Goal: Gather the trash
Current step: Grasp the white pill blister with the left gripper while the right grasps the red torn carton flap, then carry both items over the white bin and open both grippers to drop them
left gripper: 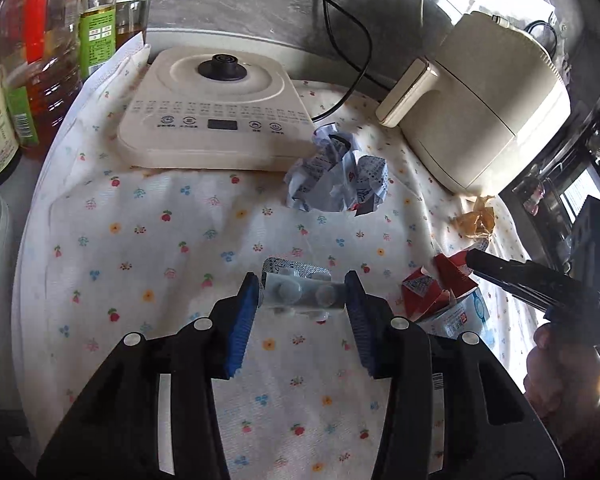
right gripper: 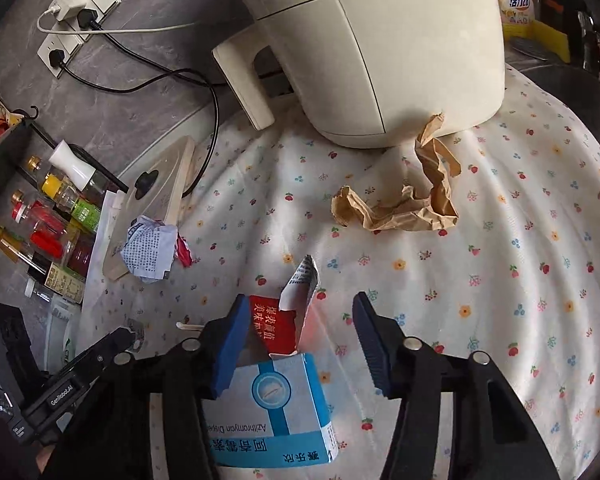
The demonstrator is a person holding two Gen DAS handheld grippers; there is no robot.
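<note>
My left gripper (left gripper: 302, 300) is shut on a silver blister pack (left gripper: 300, 292), a blue pad against each end of it, low over the floral cloth (left gripper: 160, 240). My right gripper (right gripper: 300, 340) stands open around a flattened red and blue medicine carton (right gripper: 276, 400); the carton touches the left pad, while the right pad is free. In the left wrist view the same carton (left gripper: 440, 292) lies under the right gripper (left gripper: 474, 266). A crumpled printed leaflet (left gripper: 336, 176) (right gripper: 152, 248) lies by the kettle base. Crumpled brown paper (right gripper: 404, 208) (left gripper: 474, 220) lies by the air fryer.
A cream air fryer (right gripper: 380, 40) (left gripper: 480, 112) stands at the back. A cream kettle base (left gripper: 220, 112) sits beside it with black cords behind. Oil bottles (left gripper: 40, 60) and small seasoning bottles (right gripper: 52, 208) line the left edge. Wall sockets (right gripper: 76, 12) are behind.
</note>
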